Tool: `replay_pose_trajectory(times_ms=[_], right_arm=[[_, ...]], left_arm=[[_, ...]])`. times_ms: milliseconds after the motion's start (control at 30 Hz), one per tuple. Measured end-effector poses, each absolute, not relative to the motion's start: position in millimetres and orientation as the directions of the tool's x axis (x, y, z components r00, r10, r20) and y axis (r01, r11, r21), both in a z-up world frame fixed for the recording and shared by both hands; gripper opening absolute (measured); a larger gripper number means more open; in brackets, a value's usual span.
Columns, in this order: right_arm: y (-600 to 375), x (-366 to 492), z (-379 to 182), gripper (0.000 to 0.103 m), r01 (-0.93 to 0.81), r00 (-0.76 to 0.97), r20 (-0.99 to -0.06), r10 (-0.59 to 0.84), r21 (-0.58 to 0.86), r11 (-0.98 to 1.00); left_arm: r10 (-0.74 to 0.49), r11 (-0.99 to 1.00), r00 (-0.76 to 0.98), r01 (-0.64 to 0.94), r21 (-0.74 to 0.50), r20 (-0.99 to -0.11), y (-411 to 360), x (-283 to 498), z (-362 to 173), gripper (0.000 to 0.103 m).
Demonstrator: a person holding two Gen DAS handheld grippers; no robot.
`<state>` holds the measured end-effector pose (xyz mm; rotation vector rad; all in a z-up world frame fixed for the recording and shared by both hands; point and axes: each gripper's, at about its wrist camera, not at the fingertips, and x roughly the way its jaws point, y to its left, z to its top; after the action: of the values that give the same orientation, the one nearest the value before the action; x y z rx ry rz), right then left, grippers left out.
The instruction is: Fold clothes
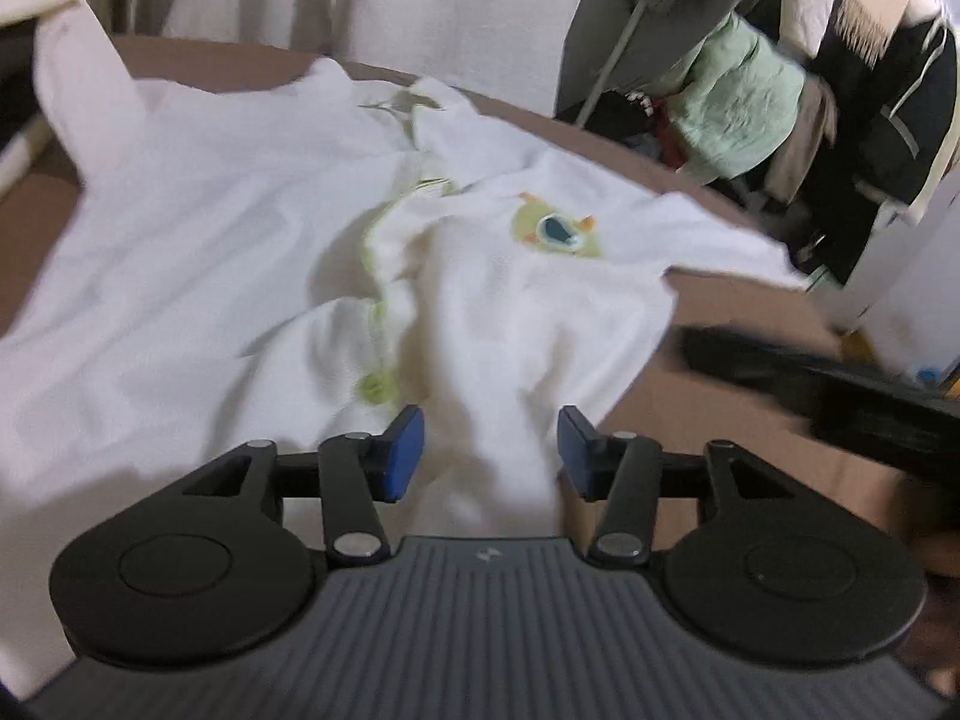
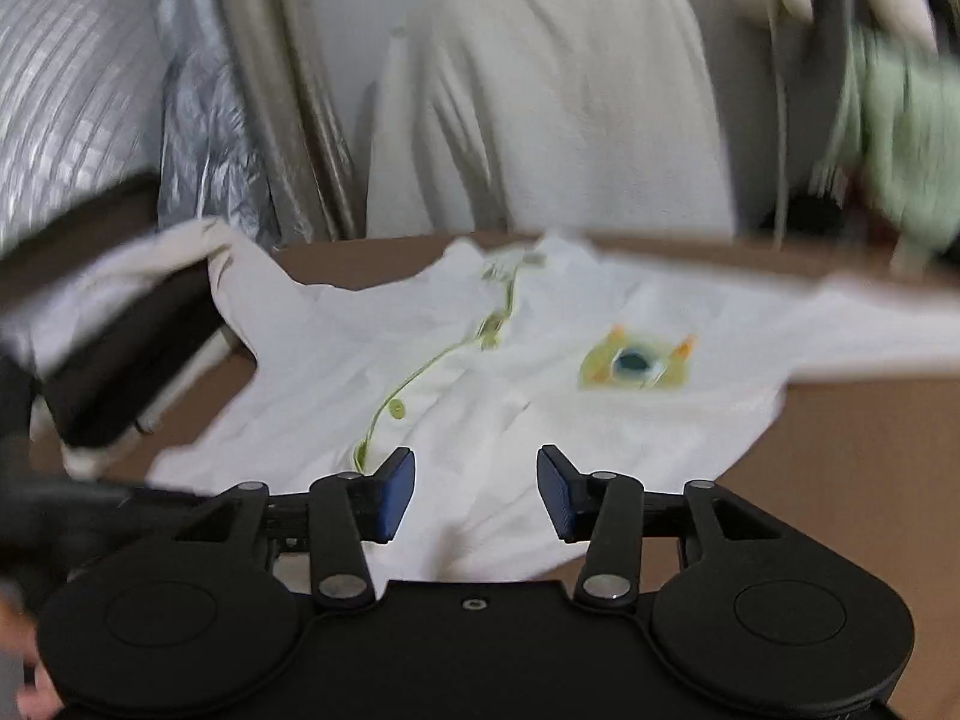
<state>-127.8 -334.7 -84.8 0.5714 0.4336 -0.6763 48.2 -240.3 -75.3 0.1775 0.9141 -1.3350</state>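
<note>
Nearest the left wrist camera, the left claw (image 1: 491, 450) has its blue pads (image 1: 405, 450) apart — white cloth lies below the gap, and neither pad presses on it. The right claw (image 2: 475, 495) stands the same way in its own view, pads spread above the hem with nothing gripped. A dark blurred shape crosses the right side of the left view, too smeared to tell what it is.

Beyond the claws the white shirt (image 1: 240, 252) is spread front-up over the brown tabletop (image 1: 720, 372), rumpled along its green-trimmed button placket (image 2: 420, 372). Its near hem reaches the near edge under both claws; one sleeve runs toward the left edge, the other toward the right edge. A green-and-orange patch with a dark blue centre (image 2: 636, 363) sits on the chest, right of the placket. The collar lies close to the far edge.

Past the far edge hang pale curtains (image 2: 558, 96), and to the right a heap of clothes (image 1: 744, 102) — pale green, black, cream.
</note>
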Motion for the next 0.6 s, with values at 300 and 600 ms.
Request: replay_pose_trajectory(times_ms=[300, 600], right_arm=[[-425.7, -90.6, -158.2, 0.063, 0.636, 0.75, -0.619, -0.233, 0.578, 0.511], [-420.9, -72.9, -145.9, 0.004, 0.522, 0.827, -0.524, -0.206, 0.577, 0.628]], left_arm=[[-0.705, 0.27, 0.024, 0.933, -0.237, -0.709, -263.2, 36.8, -94.7, 0.05], [-0.814, 0.168, -0.01, 0.953, -0.251, -0.581, -259.4, 32.9, -84.6, 0.05]])
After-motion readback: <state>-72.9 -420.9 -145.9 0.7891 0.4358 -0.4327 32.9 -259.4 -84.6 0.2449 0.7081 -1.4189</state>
